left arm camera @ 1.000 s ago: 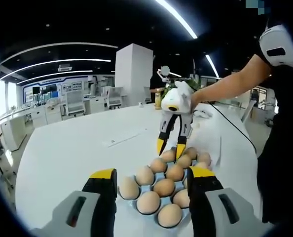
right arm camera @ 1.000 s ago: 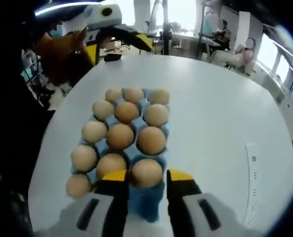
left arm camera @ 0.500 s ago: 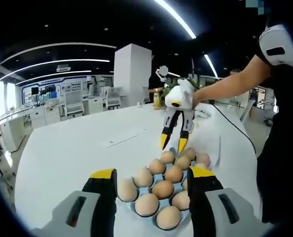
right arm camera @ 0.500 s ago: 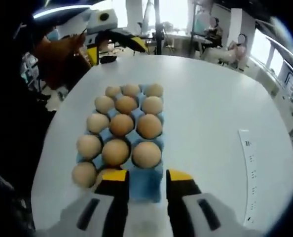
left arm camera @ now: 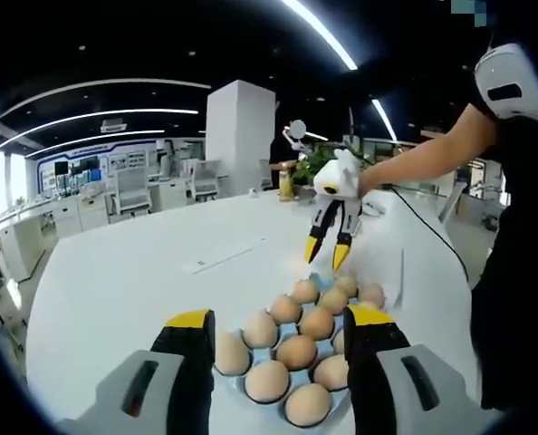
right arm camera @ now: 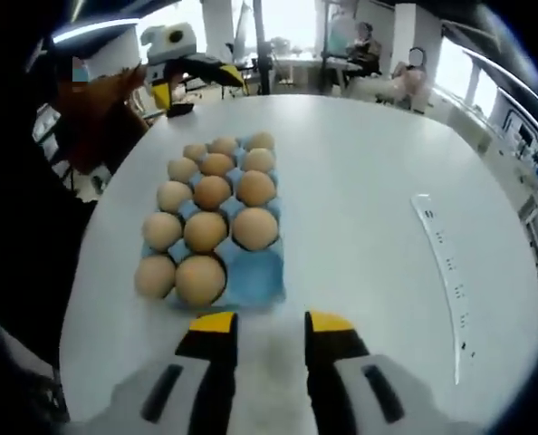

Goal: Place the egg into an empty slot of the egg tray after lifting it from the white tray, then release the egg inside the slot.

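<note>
In the right gripper view we note the blue moulded egg tray [right arm camera: 255,276] on the round white table [right arm camera: 369,181], brown eggs [right arm camera: 213,193] filling all slots but the near-right one. Right gripper [right arm camera: 271,328]: jaws apart, empty, short of the tray. A white ruler strip [right arm camera: 441,263] lies rightward. Left gripper [left arm camera: 278,331]: jaws apart, straddling nothing, above the eggs.

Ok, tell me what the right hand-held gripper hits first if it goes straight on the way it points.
Probably the blue egg tray: the right hand-held gripper, jaws open and empty, points at its near edge, by the one empty slot. Depth is unclear.
</note>
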{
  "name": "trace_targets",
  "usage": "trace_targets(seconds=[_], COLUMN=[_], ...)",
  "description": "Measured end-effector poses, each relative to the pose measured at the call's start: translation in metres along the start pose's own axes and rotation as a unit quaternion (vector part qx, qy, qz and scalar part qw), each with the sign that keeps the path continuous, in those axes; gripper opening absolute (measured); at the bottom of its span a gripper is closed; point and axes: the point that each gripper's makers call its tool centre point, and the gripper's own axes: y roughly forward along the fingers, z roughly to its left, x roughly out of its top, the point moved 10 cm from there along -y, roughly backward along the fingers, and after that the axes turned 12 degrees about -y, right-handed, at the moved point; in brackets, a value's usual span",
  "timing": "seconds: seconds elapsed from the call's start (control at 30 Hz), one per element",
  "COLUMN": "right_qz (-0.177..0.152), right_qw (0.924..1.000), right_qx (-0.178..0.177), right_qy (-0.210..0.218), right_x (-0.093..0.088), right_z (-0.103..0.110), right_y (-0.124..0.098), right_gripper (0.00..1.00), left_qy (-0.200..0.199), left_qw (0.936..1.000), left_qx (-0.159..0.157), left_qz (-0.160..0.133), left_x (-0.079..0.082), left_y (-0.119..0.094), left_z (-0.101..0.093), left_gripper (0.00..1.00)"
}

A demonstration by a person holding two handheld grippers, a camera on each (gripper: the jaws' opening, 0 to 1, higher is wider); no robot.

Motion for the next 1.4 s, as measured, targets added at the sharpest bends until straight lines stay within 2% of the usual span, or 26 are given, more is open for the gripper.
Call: trace_targets(seconds=[0.57,1.4], right_qz=[0.033,0.083], right_qw=[0.9968,0.9873], right_qx=[-0.042,-0.081], right_qy=[0.060,0.109], right_x=[-0.058,-0.113], right_z=[0.024,0.041], right_y=[-0.045,-0.087], right_gripper=[0.29,0.32], left_qy=[0.003,0.003], left_qw=[1.0000,1.0000], left_qx=[-0.002,0.000], left_qz=[0.001,0.001], left_x=[0.002,0.004], left_y=[0.003,0.000], left_z=[-0.003,-0.004], left_gripper=[0.58,0.58])
